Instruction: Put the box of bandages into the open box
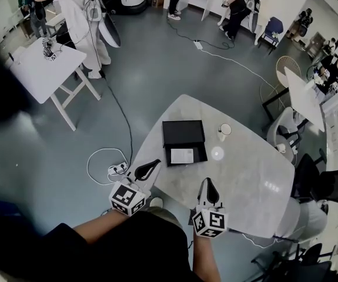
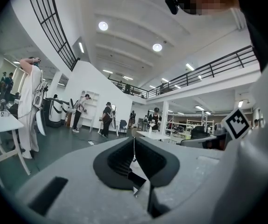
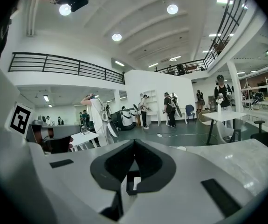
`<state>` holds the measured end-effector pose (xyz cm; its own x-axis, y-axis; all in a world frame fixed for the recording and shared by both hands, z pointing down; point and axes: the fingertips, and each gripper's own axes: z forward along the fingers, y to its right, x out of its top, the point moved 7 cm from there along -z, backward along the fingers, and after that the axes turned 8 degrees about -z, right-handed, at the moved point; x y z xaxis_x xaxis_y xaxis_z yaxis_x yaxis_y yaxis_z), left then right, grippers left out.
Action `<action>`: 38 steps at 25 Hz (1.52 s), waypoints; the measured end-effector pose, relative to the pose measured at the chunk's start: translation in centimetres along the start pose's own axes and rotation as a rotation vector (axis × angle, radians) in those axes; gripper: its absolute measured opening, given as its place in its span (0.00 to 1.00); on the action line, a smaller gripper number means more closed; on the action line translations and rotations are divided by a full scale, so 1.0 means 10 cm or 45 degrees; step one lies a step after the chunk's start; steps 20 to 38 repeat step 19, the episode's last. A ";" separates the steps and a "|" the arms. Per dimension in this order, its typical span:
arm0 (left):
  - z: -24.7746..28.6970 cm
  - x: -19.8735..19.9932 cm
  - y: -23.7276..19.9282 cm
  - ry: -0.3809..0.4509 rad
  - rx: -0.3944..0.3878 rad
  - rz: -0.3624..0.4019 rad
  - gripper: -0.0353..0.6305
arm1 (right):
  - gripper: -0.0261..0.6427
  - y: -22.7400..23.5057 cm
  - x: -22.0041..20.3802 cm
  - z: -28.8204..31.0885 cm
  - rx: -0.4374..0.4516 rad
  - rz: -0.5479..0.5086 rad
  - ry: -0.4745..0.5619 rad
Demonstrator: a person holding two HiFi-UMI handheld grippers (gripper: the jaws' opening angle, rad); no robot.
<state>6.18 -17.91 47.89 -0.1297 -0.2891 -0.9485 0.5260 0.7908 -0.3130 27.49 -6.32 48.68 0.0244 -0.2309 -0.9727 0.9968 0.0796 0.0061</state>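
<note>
Both the left gripper (image 1: 154, 164) and the right gripper (image 1: 208, 183) are pressed together, empty. The white bandage box (image 1: 182, 155) looks like light, crushable card; best pinched gently across its long edges.

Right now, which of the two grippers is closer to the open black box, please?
The left gripper: its tip is beside the box's corner; the right gripper hangs back.

The left gripper (image 2: 134, 141) has jaws together (seemingly on nothing).
</note>
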 end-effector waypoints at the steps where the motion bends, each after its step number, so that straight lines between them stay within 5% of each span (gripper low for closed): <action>1: -0.03 0.00 -0.01 0.001 0.002 -0.001 0.09 | 0.06 -0.02 0.00 -0.02 -0.007 0.001 0.002; 14: 0.17 -0.08 0.00 -0.033 -0.054 -0.012 0.09 | 0.06 0.13 -0.05 -0.16 -0.115 0.012 0.003; 38: 0.27 -0.11 0.03 -0.031 -0.053 -0.014 0.09 | 0.06 0.23 -0.03 -0.14 -0.119 -0.003 0.009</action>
